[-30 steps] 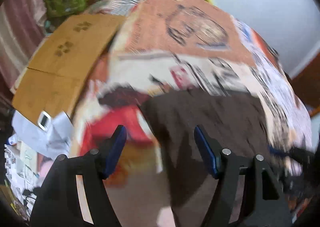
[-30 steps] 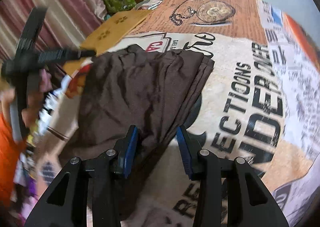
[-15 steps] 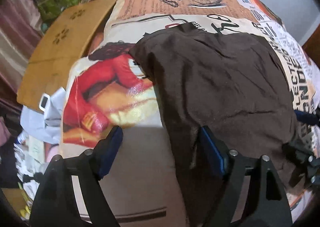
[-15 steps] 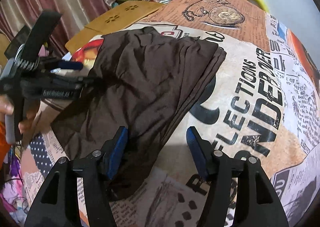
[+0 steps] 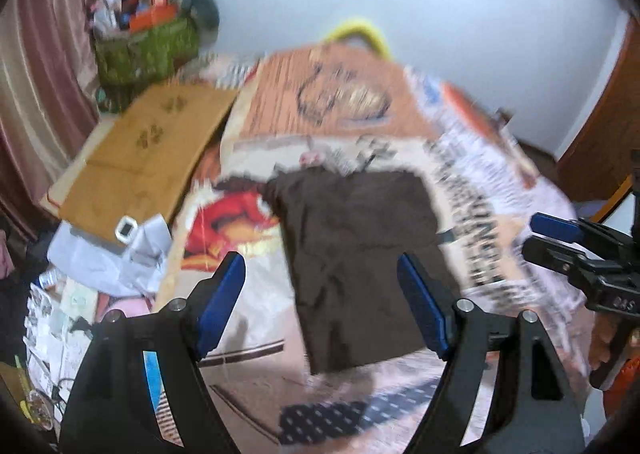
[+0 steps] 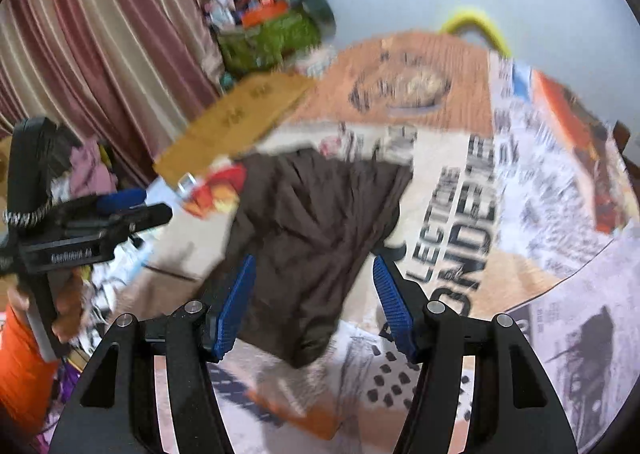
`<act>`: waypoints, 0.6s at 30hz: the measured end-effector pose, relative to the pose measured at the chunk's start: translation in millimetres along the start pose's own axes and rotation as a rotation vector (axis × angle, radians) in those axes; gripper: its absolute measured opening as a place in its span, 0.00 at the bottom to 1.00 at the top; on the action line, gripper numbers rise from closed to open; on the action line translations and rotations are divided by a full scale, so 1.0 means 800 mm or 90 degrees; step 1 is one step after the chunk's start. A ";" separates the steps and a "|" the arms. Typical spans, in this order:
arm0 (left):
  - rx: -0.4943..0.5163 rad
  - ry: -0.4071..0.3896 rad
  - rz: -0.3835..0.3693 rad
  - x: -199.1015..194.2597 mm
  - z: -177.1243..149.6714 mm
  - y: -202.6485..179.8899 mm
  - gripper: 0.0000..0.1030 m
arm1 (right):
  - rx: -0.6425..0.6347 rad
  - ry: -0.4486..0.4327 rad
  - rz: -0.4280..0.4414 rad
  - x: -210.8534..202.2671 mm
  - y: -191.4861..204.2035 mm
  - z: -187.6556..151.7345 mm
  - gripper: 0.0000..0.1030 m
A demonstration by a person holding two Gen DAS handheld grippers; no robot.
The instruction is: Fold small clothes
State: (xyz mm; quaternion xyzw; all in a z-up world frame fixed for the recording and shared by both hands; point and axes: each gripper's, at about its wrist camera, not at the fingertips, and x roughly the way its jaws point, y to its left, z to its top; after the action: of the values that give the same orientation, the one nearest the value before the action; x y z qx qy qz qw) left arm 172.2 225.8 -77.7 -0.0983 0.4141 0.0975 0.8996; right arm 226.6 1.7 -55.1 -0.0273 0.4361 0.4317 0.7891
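Brown garment (image 5: 356,250) lies folded and flat on the printed bedspread (image 5: 480,189), mid-bed in the left wrist view. The left gripper (image 5: 320,302) hangs above its near edge, blue pads spread wide with nothing between them. At the right edge the right gripper (image 5: 568,242) shows side-on, clear of the cloth. A cardboard sheet (image 5: 140,157) sits at far left, off the garment.

Over to the right wrist view: the garment (image 6: 312,230) sits in a long wrinkled stack, near corner bunched. The right gripper (image 6: 314,306) hovers over that near end, fingers apart and empty. The left gripper (image 6: 132,209) shows at left, off the fabric.

Risk from here: the layers look loose, so I judge a pinch on that bunched corner could catch only the top layer and drag the stack crooked.

Against half a second ago, both grippers have pulled up and back, so the garment looks smaller and farther, and the pictures have blurred. The right gripper's gap is much as it was.
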 end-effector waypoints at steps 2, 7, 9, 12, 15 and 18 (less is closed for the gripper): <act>0.013 -0.048 0.000 -0.043 0.002 -0.015 0.76 | -0.010 -0.041 0.001 -0.032 0.015 0.003 0.56; 0.031 -0.165 -0.018 -0.138 -0.011 -0.046 0.76 | -0.041 -0.137 0.002 -0.106 0.051 -0.004 0.56; 0.036 -0.201 -0.016 -0.168 -0.020 -0.055 0.76 | -0.057 -0.174 -0.002 -0.130 0.064 -0.010 0.56; 0.043 -0.252 -0.015 -0.210 -0.036 -0.068 0.76 | -0.069 -0.228 -0.005 -0.161 0.083 -0.020 0.56; 0.047 -0.289 -0.007 -0.248 -0.055 -0.079 0.76 | -0.083 -0.276 -0.013 -0.195 0.101 -0.036 0.56; 0.044 -0.323 -0.013 -0.275 -0.073 -0.087 0.76 | -0.100 -0.312 -0.024 -0.217 0.116 -0.050 0.56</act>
State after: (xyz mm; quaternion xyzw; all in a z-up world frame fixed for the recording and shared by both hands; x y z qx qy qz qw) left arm 7.1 123.0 59.7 -0.0443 0.1771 0.0956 0.9785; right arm 91.7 -70.7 74.8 0.0087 0.1963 0.4431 0.8747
